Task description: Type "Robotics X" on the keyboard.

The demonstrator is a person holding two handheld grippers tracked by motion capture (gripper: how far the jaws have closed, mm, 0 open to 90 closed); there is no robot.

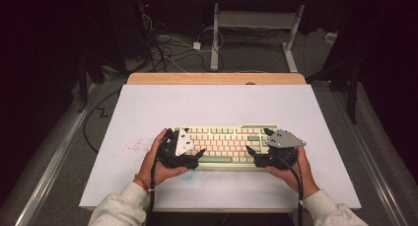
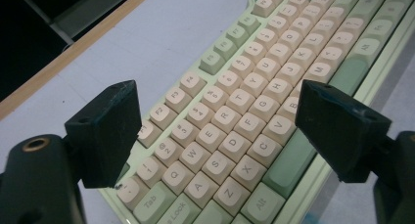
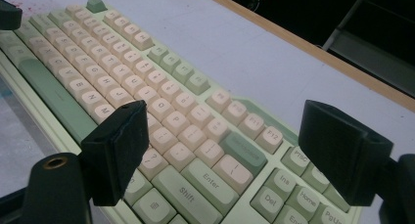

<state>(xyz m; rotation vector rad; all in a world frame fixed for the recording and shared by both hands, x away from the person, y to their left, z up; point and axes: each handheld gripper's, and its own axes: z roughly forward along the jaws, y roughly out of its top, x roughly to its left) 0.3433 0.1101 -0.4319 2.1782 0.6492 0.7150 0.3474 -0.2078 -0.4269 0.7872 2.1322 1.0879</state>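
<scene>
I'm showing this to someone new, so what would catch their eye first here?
Most likely the cream and green keyboard, lying near the front of the white table. Next, the left gripper and right gripper, each held open over one end of it, jaws spread above the keys.

White rectangular table mat (image 1: 197,102) beneath both claws, pale wooden table edge (image 1: 217,78) beyond them, red speckle stain (image 1: 132,147) left of the left claw, tangled floor cables (image 1: 167,51) far ahead.
</scene>
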